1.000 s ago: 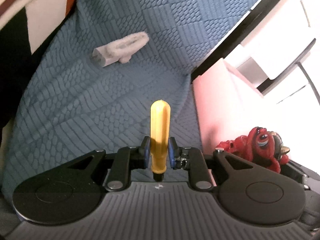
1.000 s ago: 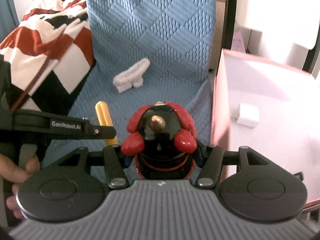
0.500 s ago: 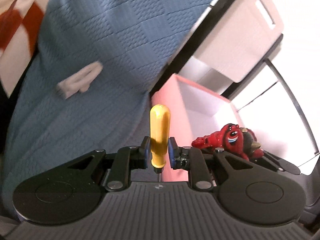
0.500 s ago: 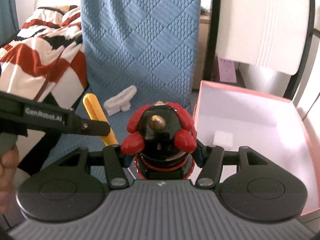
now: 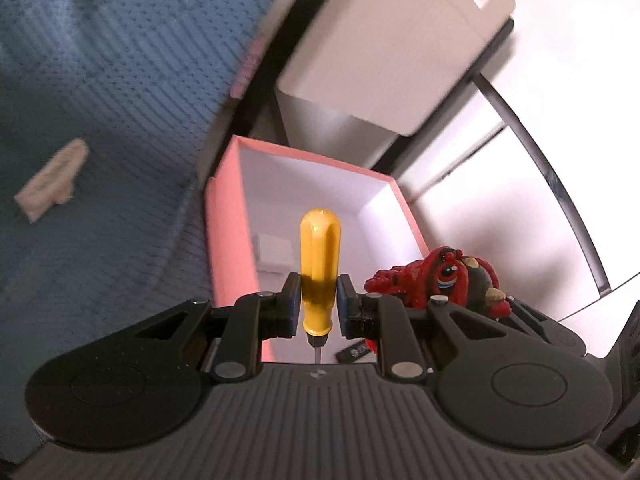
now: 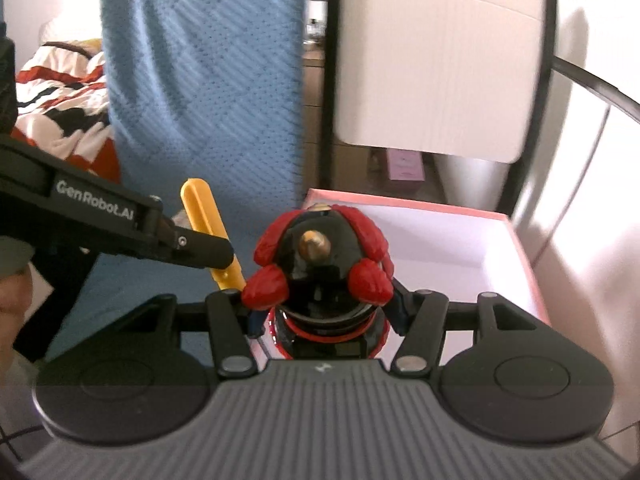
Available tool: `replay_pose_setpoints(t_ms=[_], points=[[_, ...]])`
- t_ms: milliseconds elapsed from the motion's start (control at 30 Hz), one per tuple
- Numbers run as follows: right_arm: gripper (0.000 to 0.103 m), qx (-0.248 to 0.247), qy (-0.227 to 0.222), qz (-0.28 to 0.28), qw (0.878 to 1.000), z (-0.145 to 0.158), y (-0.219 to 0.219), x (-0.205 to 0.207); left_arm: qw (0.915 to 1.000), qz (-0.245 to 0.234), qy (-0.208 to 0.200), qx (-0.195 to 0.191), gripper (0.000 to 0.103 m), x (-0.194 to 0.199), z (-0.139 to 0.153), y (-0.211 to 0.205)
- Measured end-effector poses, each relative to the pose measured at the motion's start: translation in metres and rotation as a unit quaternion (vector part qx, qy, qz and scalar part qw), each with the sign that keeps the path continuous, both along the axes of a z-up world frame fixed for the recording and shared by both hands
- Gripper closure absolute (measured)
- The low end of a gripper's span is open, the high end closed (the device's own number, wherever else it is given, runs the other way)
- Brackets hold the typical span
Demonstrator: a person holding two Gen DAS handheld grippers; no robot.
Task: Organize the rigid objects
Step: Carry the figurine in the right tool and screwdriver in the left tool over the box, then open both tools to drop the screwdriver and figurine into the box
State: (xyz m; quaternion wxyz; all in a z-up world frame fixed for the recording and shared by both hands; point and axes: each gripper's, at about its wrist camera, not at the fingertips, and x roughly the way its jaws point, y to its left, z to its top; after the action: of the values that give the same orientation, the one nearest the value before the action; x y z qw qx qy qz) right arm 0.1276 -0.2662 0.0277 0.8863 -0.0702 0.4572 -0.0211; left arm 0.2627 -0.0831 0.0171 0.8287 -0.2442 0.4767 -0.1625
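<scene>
Both grippers are loaded: my left gripper [image 5: 319, 305] pinches the yellow-handled screwdriver [image 5: 319, 264] near its collar, handle pointing straight ahead along the fingers, and my right gripper [image 6: 326, 312] clamps the red and black figurine [image 6: 320, 264]. Ahead and below lies the open pink box [image 5: 228, 240], white inside. I judge my right hand nearer its middle; the screwdriver hangs by the left wall.
</scene>
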Motion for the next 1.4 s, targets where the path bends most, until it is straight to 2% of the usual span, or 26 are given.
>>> replay_pose_setpoints(t_ms=[167,300,367,467,700,867,967,1067,1167,1233,1400], points=[[0.043,0.005,0.021,-0.034,0.999,-0.009,-0.042,0.000,0.9991,-0.033,0.022,0.016,0.081,0.023,-0.009,-0.039],[0.043,-0.003,0.049,-0.067,0.997,-0.030,-0.075,0.005,0.9971,-0.049,0.050,0.030,0.081,0.044,-0.028,-0.066],[0.043,0.000,0.069,-0.082,0.994,-0.043,-0.092,0.009,0.9947,-0.059,0.062,0.057,0.081,0.055,-0.038,-0.078],[0.043,0.002,0.098,-0.093,0.991,-0.066,-0.110,0.013,0.9917,-0.074,0.079,0.071,0.081,0.067,-0.049,-0.093],[0.043,0.014,0.161,-0.110,0.981,-0.114,-0.132,0.021,0.9877,-0.075,0.110,0.083,0.081,0.096,-0.075,-0.117],[0.043,0.011,0.181,-0.115,0.977,-0.134,-0.140,0.024,0.9817,-0.083,0.102,0.137,0.081,0.104,-0.090,-0.138],[0.042,0.021,0.175,-0.107,0.978,-0.133,-0.143,0.027,0.9827,-0.083,0.110,0.124,0.081,0.108,-0.095,-0.141],[0.040,-0.002,0.172,-0.112,0.979,-0.134,-0.141,0.028,0.9831,-0.085,0.103,0.125,0.079,0.107,-0.094,-0.144],[0.038,0.014,0.168,-0.124,0.978,-0.129,-0.146,0.026,0.9849,-0.080,0.096,0.120,0.063,0.103,-0.091,-0.141],[0.035,0.024,0.160,-0.128,0.979,-0.123,-0.150,0.029,0.9889,-0.058,0.075,0.114,0.062,0.096,-0.084,-0.133],[0.035,0.024,0.127,-0.121,0.984,-0.097,-0.144,0.027,0.9910,-0.042,0.029,0.124,0.062,0.076,-0.063,-0.122]])
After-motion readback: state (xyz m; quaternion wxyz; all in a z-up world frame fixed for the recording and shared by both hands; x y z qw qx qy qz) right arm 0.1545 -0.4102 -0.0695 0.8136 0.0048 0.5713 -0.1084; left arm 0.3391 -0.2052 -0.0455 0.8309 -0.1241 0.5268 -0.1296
